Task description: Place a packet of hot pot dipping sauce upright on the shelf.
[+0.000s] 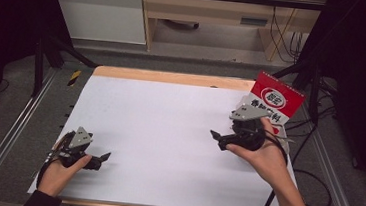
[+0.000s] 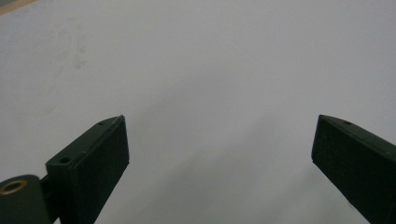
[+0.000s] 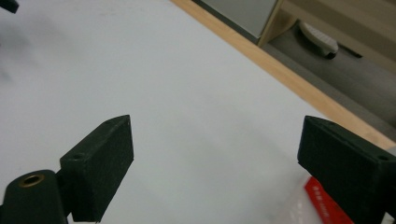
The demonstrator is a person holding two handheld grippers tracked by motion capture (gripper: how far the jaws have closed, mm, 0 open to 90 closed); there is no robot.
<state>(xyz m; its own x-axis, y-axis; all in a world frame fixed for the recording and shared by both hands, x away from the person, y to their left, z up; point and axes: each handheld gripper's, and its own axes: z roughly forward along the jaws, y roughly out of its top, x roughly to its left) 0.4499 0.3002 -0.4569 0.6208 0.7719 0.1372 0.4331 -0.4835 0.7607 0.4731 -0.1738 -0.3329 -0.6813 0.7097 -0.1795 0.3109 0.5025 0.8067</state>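
Note:
A red and white printed bag [image 1: 274, 102] stands at the table's right side, just behind my right hand. My right gripper [image 1: 216, 140] points left over the white sheet [image 1: 168, 132], jaws open and empty. In the right gripper view its two black jaws stand wide apart over bare sheet, and a corner of the red bag [image 3: 327, 205] peeks in at the bottom right. My left gripper [image 1: 104, 158] rests at the sheet's near left, pointing right, open with nothing between its fingers. In the left gripper view its jaws frame plain white sheet [image 2: 210, 84].
The wooden table edge [image 1: 173, 77] runs along the far side of the sheet. Metal rails [image 1: 13, 128] flank the table left and right. Cables [image 1: 310, 174] trail off the right side. A cabinet [image 1: 204, 14] stands beyond the table.

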